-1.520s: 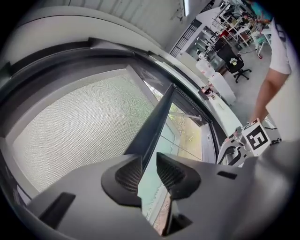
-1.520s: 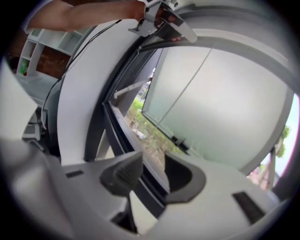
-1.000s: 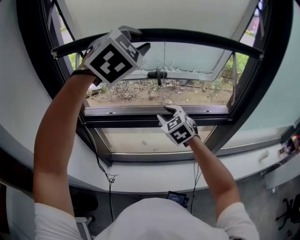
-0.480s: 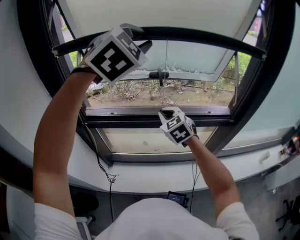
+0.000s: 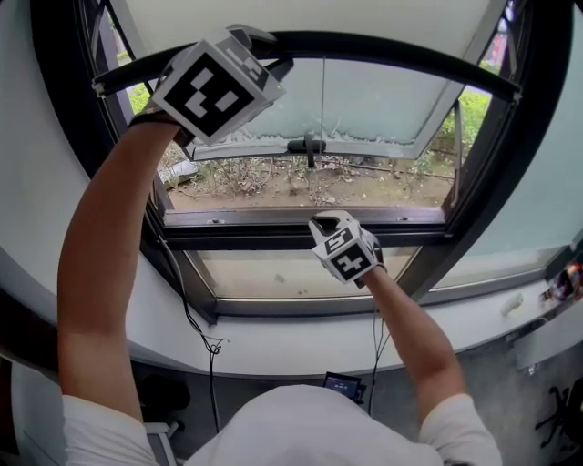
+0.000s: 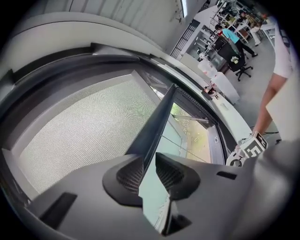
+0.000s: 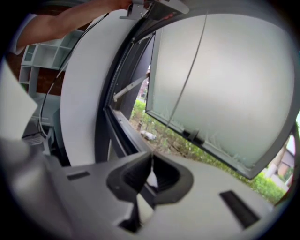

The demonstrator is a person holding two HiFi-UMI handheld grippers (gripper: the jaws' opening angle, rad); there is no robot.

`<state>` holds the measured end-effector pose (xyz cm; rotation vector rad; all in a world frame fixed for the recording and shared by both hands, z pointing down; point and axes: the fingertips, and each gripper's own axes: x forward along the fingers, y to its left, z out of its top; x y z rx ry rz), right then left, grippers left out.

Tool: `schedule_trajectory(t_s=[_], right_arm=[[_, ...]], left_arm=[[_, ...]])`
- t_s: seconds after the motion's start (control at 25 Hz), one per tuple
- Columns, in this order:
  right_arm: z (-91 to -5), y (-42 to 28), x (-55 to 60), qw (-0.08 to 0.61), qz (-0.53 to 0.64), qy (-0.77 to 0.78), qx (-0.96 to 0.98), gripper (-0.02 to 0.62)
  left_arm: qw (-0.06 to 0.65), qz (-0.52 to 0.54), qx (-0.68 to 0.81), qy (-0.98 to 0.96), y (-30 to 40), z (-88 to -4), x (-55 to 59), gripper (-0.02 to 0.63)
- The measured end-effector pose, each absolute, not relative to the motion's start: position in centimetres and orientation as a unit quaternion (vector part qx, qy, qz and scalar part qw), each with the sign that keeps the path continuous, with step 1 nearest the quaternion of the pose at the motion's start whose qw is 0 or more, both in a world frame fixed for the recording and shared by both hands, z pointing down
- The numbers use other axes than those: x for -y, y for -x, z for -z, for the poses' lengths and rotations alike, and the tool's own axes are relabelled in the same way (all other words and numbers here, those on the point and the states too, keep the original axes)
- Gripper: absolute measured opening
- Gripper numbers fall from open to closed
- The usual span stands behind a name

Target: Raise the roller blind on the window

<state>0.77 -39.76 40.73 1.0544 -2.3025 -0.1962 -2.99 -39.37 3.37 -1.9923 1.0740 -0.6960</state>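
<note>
The roller blind's pale fabric (image 5: 310, 23) ends in a dark bottom bar (image 5: 383, 68) across the top of the window. My left gripper (image 5: 273, 77) is raised to the bar's left part. In the left gripper view the bar (image 6: 157, 122) runs down into my left gripper (image 6: 149, 171) and lies against one pad. Light shows between the bar and the other pad, and the jaws are closing. Lower down at the middle, my right gripper (image 5: 328, 218) is shut on the thin pull cord (image 5: 322, 118). In the right gripper view that cord (image 7: 187, 79) runs straight down into my right gripper (image 7: 151, 173).
Behind the blind, a frosted sash (image 5: 373, 109) with a dark handle (image 5: 308, 146) is tilted outward over ground and greenery. The dark window frame (image 5: 301, 235) and white sill (image 5: 301, 341) curve below. A black cable (image 5: 196, 319) hangs at the left.
My left gripper has risen, and the left end of the bottom bar has gone up with it. The right gripper has stayed almost in place at the cord.
</note>
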Motion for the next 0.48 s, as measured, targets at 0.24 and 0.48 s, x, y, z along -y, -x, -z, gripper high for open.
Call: schedule_trajectory(t_s=[0.24,0.48], right_arm=[[-40.47,-1.02,39.57,0.29,0.079,-0.4,0.866,0.026],[-40.39,-1.25,39.47,0.291,0.097,-0.412,0.858,0.025]], left_arm=[[0.385,0.289,-0.417,0.771,2.86,-3.0,39.52,0.092],[0.379,0.266,-0.424,0.778,2.9,-2.73,39.4,0.092]])
